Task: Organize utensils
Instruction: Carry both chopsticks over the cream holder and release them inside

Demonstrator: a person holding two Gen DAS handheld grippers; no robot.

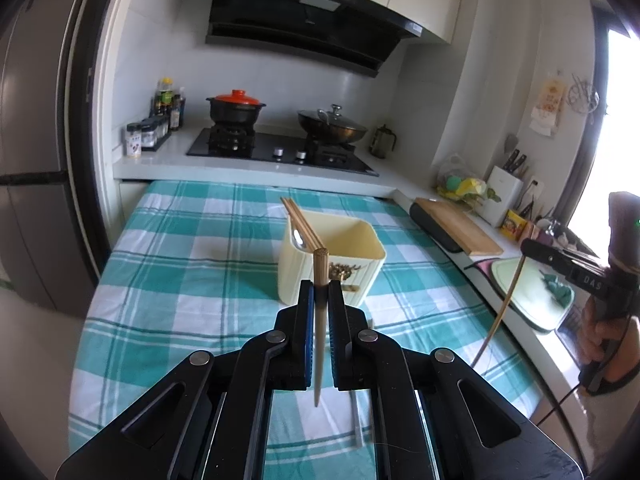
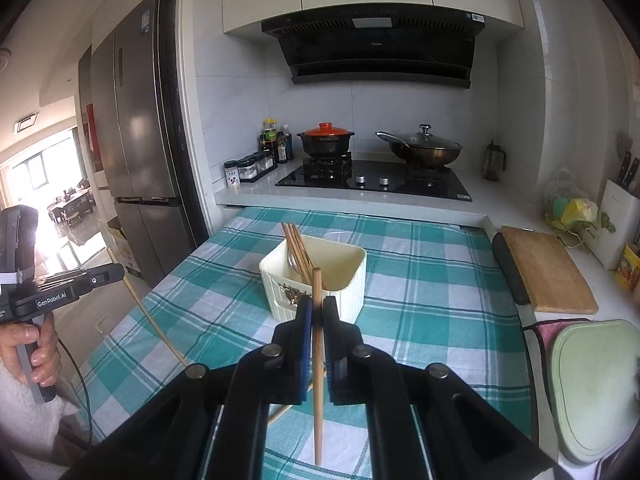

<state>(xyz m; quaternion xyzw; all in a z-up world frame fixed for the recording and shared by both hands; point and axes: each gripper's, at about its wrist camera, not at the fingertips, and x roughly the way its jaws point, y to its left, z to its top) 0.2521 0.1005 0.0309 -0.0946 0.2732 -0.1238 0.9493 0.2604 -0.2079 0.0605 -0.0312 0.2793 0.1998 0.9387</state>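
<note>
Chopsticks were the things in hand: the left gripper (image 1: 320, 292) was clamped on one pale bamboo chopstick (image 1: 319, 344), held nearly upright between its blue pads, blunt end up and thin tip hanging below the jaws. The right gripper (image 2: 317, 308) was clamped the same way on a darker wooden chopstick (image 2: 317, 380), also close to upright. Both were held above a table covered in a teal and white checked cloth (image 1: 180, 248). Just beyond the fingertips, near the middle of the table, stood a cream ribbed plastic utensil holder (image 1: 304, 276) with a square open top; several brown chopsticks (image 1: 300, 220) and a metal spoon (image 2: 294, 262) leaned against its far left corner. A person's hand (image 2: 34, 356) gripped the left tool's handle. Farther off, a black gas hob (image 2: 376, 180) carried a black clay pot with an orange lid (image 2: 326, 140) and a lidded wok (image 2: 424, 150). On the right counter lay a wooden cutting board (image 2: 548, 272).
</note>
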